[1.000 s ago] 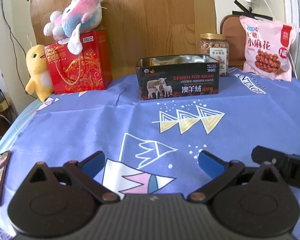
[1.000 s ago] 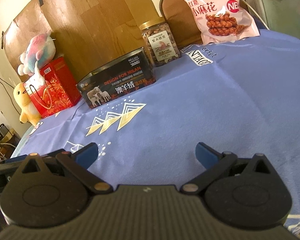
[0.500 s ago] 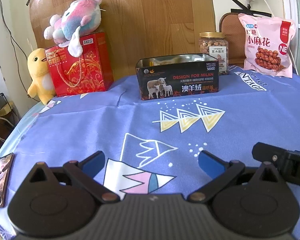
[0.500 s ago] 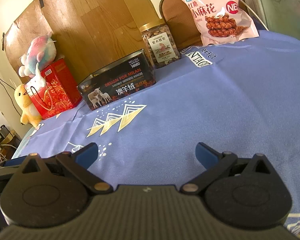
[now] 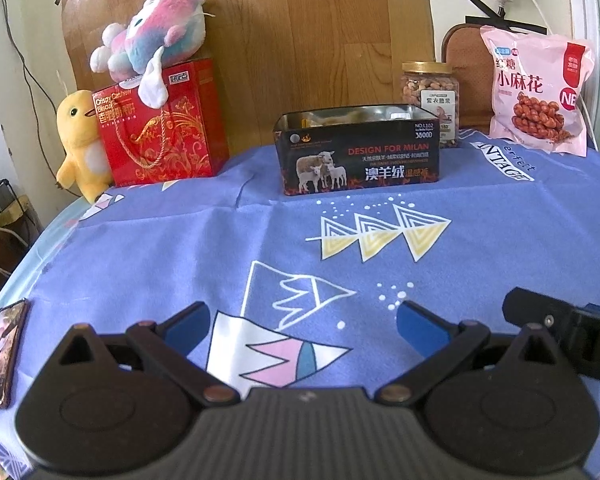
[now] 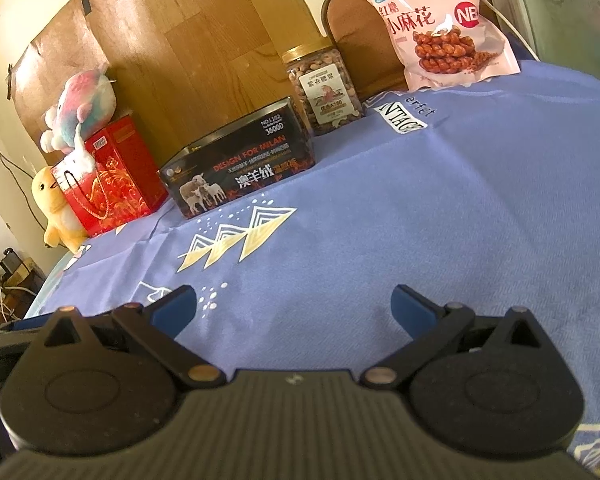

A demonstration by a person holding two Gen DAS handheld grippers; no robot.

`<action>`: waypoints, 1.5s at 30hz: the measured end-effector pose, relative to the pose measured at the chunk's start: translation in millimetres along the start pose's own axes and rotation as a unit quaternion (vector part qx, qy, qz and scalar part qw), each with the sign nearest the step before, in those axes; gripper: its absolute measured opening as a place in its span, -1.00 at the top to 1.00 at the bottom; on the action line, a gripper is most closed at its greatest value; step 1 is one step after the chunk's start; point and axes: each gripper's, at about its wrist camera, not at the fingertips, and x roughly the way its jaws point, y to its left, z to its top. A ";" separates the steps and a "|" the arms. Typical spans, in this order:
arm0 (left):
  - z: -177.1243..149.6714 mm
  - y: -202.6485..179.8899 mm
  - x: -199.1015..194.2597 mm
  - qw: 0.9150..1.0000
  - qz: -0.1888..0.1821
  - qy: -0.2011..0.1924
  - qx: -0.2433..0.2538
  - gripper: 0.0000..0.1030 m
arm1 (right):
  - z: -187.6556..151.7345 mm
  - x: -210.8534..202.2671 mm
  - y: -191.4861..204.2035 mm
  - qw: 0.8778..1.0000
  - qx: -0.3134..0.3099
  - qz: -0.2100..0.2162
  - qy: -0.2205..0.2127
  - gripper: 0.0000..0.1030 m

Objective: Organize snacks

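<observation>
Your left gripper (image 5: 302,322) hovered low over the blue tablecloth (image 5: 500,240), its blue-tipped fingers spread wide apart with nothing between them. Your right gripper (image 6: 294,304) was the same: fingers apart, empty, just above the cloth and close beside the left one.

The snacks stood well apart from both grippers, along the far edge of the table. An open black tin (image 5: 358,148) sat in the middle. Just behind its right corner stood a jar of nuts (image 5: 430,96) with a gold lid. Further right, a pink snack bag (image 5: 538,88) leaned upright against a chair back. To the left stood a red biscuit bag (image 5: 160,124) with a plush toy (image 5: 152,44) on top and a yellow plush duck (image 5: 82,144) beside it.

Risks, as judged: the leaning pink bag was likely to slump or crumple if you pinched it off-centre. The smooth jar could slip or tip against the tin. A phone (image 5: 0,352) lay at the left table edge, where a wide swing might have knocked it off.
</observation>
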 end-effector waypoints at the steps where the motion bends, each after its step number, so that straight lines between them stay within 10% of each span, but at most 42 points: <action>1: 0.0 -0.1 0.2 1.000 0.002 -0.001 0.001 -1.00 | -0.3 0.0 0.5 1.000 -0.001 0.000 0.000 -1.00; 45: -8.4 16.0 3.3 0.999 0.039 -0.009 -0.006 -1.00 | -5.1 4.3 7.4 1.000 -0.007 0.007 0.019 -1.00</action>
